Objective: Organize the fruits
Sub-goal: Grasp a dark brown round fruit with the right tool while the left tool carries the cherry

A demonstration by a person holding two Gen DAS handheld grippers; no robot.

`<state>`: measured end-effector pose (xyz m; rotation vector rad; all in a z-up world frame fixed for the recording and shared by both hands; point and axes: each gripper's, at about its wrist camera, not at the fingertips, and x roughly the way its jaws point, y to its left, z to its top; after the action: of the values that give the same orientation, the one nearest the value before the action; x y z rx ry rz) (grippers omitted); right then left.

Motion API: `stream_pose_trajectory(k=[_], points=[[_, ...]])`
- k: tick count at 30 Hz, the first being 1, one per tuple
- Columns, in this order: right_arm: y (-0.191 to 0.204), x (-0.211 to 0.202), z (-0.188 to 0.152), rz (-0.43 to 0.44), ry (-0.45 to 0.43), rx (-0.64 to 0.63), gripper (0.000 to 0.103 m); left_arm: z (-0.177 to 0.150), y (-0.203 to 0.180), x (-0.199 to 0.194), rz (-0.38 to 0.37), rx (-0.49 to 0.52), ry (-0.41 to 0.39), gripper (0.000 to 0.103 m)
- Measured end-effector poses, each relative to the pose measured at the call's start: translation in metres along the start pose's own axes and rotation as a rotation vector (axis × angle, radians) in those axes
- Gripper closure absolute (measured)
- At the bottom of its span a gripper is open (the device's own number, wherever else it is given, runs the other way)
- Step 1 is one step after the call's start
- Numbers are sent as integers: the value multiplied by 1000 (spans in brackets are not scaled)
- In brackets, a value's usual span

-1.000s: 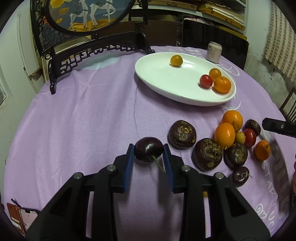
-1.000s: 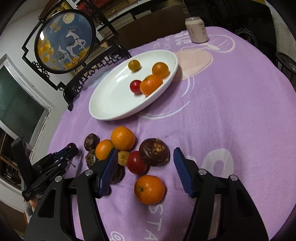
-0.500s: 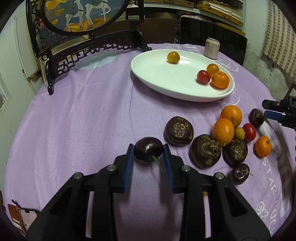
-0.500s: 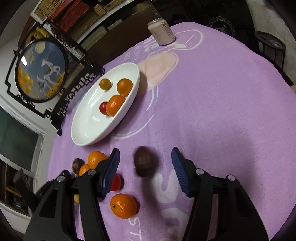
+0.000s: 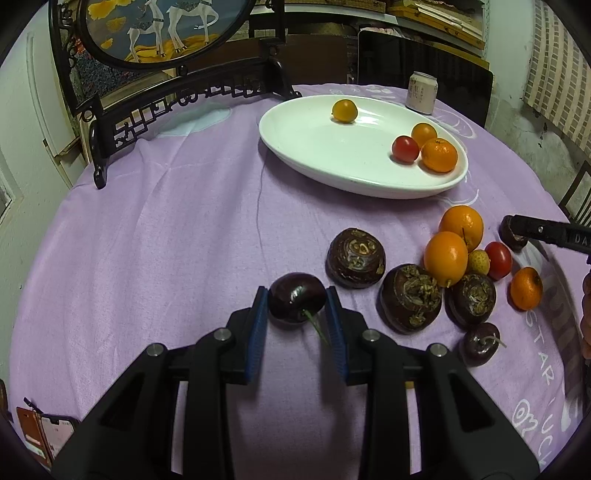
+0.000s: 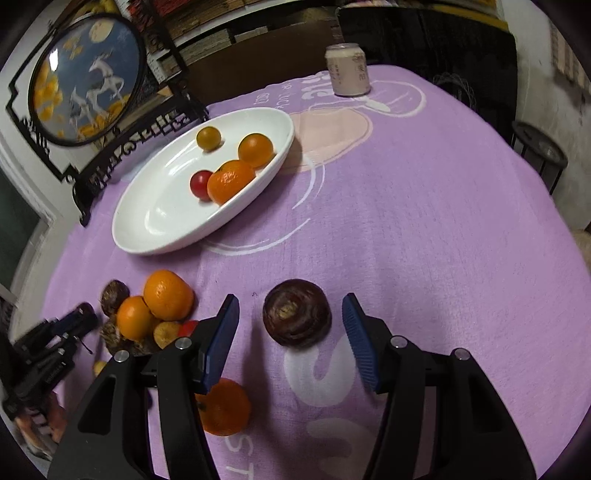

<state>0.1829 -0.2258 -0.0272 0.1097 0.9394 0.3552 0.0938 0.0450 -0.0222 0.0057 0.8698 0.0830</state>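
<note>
My left gripper [image 5: 296,315] is shut on a dark cherry [image 5: 295,297] with a green stem, held just above the purple cloth. My right gripper [image 6: 290,332] is open, its blue pads either side of a dark water chestnut [image 6: 296,312] that lies on the cloth. A white oval plate [image 5: 314,147] at the back holds a yellow tomato [image 5: 344,110], a red tomato [image 5: 405,148] and two oranges [image 5: 439,155]. A pile of oranges [image 5: 446,255], water chestnuts [image 5: 410,296] and small fruits lies to the right of the left gripper.
A drink can [image 6: 347,70] stands at the table's far side. A black carved stand with a round painted screen [image 5: 162,33] stands at the back left. A phone [image 5: 48,435] lies at the near left edge. A mandarin [image 6: 223,406] lies under my right gripper's left finger.
The right gripper swung right, away from the fruit pile, and now straddles a lone water chestnut. The left gripper still holds the cherry and drifted slightly back from the plate.
</note>
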Motion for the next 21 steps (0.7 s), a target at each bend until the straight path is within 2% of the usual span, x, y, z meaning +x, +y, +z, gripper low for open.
stream_pose_trajectory(k=[1, 3, 5, 7, 10, 14, 17, 21], points=[[3, 0, -1, -18, -5, -22, 50, 0, 0, 1, 0, 2, 2, 71], [12, 5, -4, -74, -4, -95, 61, -1, -1, 4, 4, 6, 12, 71], [18, 10, -8, -125, 2, -151, 64, -3, -2, 9, 13, 13, 27, 71], [19, 9, -9, -135, -8, -167, 64, -3, -4, 10, 20, 20, 20, 71], [14, -6, -4, -70, -55, -119, 64, 0, 0, 7, 11, -6, 7, 72], [7, -33, 11, 53, -134, -21, 64, 27, 7, -10, -10, -68, -52, 72], [15, -40, 31, 121, -142, 4, 64, 56, 1, -18, -27, -70, -91, 72], [36, -29, 60, 146, -132, -12, 64, 89, -18, -9, -50, -50, -115, 72]])
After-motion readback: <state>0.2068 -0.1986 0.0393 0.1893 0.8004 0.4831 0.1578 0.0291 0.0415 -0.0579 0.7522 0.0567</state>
